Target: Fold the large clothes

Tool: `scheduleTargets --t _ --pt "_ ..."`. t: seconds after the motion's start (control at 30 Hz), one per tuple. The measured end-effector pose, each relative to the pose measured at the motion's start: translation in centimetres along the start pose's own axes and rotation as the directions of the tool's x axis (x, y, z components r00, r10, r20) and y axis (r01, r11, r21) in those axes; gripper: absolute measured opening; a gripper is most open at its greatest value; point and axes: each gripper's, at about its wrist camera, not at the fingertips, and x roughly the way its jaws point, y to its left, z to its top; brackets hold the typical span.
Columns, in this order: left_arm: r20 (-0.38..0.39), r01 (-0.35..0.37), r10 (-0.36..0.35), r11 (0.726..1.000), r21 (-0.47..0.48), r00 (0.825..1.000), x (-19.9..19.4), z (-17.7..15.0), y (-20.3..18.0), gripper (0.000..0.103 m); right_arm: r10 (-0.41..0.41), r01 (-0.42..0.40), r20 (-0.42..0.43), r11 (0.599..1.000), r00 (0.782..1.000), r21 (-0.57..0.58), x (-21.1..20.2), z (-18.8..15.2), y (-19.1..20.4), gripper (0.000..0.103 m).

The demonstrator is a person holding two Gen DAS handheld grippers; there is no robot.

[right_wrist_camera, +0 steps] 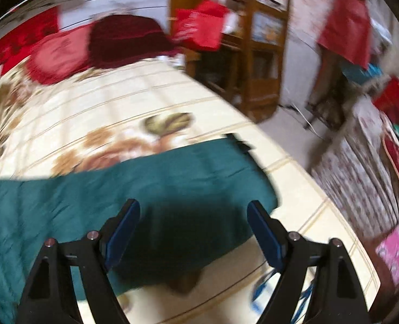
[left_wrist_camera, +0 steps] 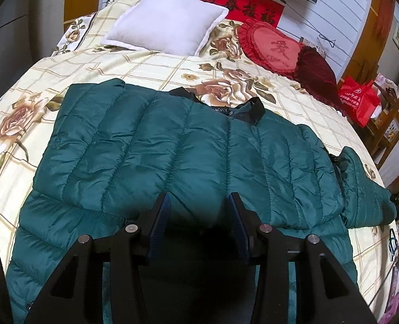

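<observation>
My left gripper and right gripper both hang open and empty over the green jacket lying on the bed just ahead, so I fear the slippery padded sleeve slides back out if I pinch too little

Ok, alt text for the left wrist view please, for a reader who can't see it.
A teal quilted puffer jacket lies spread across a floral bedspread, one sleeve folded over its body. The open left tool hovers above its lower half. A white pillow and a red heart-shaped cushion sit behind.
</observation>
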Motion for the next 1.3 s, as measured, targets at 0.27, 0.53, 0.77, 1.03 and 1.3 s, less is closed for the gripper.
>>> scheduleTargets --t 0.27,0.53,0.77,1.03,1.3 --pt "-0.005 0.003 -0.003 1.000 -0.005 1.000 0.5 0.0 0.3 0.027 0.021 -0.009 -0.101 0.993 0.995 0.116 5.2 1.0 -3.8 0.085" --pt "-0.005 -0.003 0.003 1.000 0.005 1.000 0.3 -0.1 1.0 0.027 0.137 -0.125 -0.067 0.980 0.988 0.154 5.5 0.6 -3.4 0.026" --pt "-0.001 -0.031 0.031 0.999 -0.011 1.000 -0.8 -0.2 2.4 0.027 0.288 -0.292 0.054 0.955 0.956 0.062 -1.8 1.1 -0.4 0.010" --pt "-0.011 -0.051 0.051 0.998 -0.030 0.999 -2.0 -0.8 4.3 0.027 0.531 -0.522 0.042 0.842 0.846 -0.133 -11.5 -0.6 8.9 0.010" --pt "-0.004 -0.045 0.045 0.998 -0.040 0.999 -3.5 -1.1 5.9 0.027 0.654 -0.639 -0.091 0.685 0.751 -0.350 -19.1 -5.1 22.2 0.010"
